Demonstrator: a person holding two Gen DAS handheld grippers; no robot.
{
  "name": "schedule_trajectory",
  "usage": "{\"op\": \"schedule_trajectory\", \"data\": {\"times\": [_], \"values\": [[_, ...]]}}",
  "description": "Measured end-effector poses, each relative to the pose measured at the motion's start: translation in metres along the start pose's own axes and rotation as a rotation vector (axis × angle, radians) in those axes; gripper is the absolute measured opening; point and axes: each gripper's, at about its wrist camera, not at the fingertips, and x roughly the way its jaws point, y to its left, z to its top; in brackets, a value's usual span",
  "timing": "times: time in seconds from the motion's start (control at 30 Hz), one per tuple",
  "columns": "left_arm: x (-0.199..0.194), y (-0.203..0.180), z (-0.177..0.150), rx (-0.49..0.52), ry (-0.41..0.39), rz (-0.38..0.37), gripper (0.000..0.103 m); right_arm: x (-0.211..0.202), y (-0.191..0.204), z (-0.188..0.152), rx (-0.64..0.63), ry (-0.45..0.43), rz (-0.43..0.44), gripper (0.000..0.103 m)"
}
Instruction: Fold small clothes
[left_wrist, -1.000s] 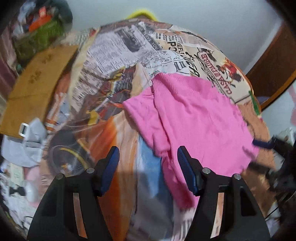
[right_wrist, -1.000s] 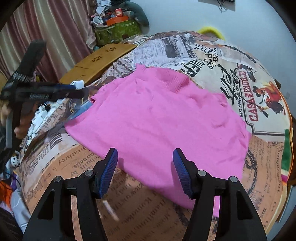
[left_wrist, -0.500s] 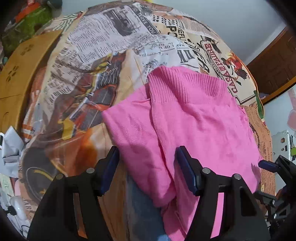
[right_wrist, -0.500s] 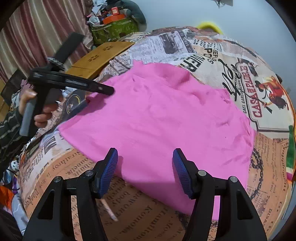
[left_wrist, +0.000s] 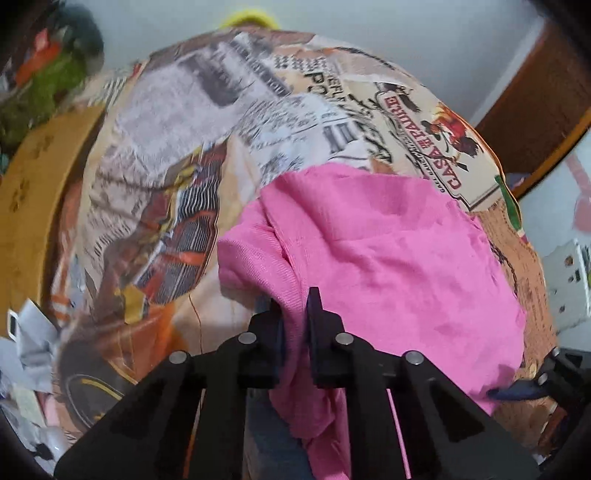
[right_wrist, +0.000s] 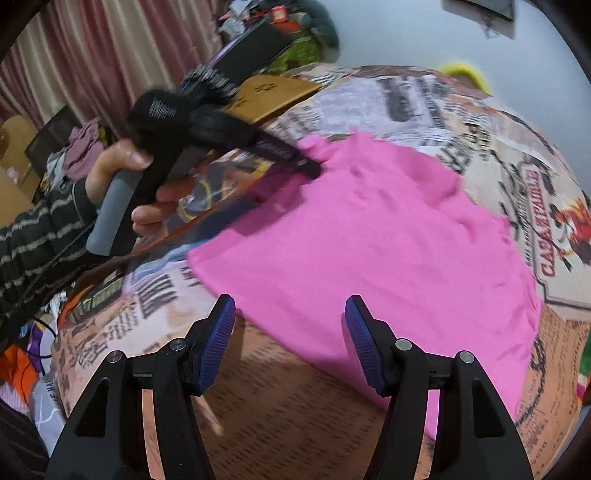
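1. Your left fingers (left_wrist: 293, 310) have just been closing and now pinch a raised fold at the near left edge of the pink top (left_wrist: 388, 258); cloth bunches between them and hangs below.
2. Your right fingers (right_wrist: 290, 317) stand about half open over the near hem of the top, with nothing between them and no cloth touched.
3. The top lies spread on a bed under a newspaper-print cover (right_wrist: 424, 96), its far edge near the "CASA" lettering.
4. Seen from the right wrist, your left hand (right_wrist: 122, 173) in a striped sleeve (right_wrist: 33, 251) grips the tool's handle, its tip at the top's far left corner.
5. A wooden board (left_wrist: 26, 206) lies beside the bed.
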Motion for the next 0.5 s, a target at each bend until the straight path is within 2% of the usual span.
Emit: {"op": "schedule_trajectory", "data": {"times": [0.1,0.27,0.37,0.43,0.5], "values": [[-0.009,-0.006,0.003,0.029,-0.016,0.021,0.010,0.013,0.018,0.006,-0.054,0.035,0.015,0.058],[-0.016,-0.006,0.009,0.016,-0.011,0.014,0.010,0.028,0.037,0.018,-0.107,0.057,0.047,0.054],[-0.016,-0.005,0.008,0.010,-0.008,0.013,0.010,0.036,0.044,0.020,-0.122,0.072,0.070,0.034],[-0.016,-0.005,0.007,0.012,-0.006,0.021,0.010,0.041,0.045,0.019,-0.132,0.063,0.063,0.014],[-0.017,-0.005,0.007,0.015,-0.006,0.030,0.010,0.042,0.044,0.019,-0.136,0.050,0.051,0.008]]}}
